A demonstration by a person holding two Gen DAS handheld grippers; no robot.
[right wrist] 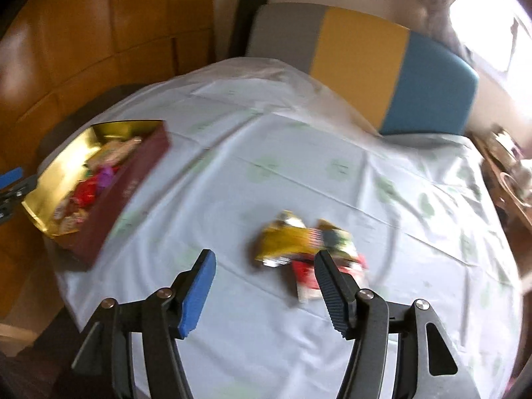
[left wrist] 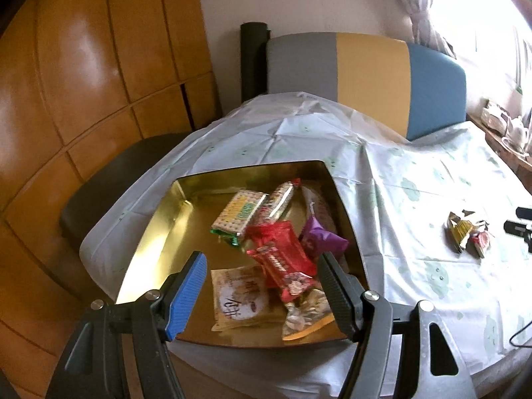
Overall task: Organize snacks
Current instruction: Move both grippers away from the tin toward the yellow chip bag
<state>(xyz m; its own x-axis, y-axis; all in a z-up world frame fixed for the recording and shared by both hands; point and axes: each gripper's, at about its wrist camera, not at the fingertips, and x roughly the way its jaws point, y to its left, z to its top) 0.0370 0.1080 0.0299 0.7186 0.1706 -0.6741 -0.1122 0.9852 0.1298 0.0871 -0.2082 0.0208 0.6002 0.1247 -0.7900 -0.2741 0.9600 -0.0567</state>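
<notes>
Left tongs (left wrist: 261, 274) gape empty over the gold-lined snack box (left wrist: 156, 229); right tongs (right wrist: 264, 274) gape empty above yellow packet (right wrist: 286, 241) on counter (right wrist: 299, 166)

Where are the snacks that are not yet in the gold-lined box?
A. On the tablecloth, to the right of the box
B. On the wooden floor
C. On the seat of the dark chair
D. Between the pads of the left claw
A: a small cluster of loose snacks lies on the tablecloth, apart from the box at the left.
</notes>
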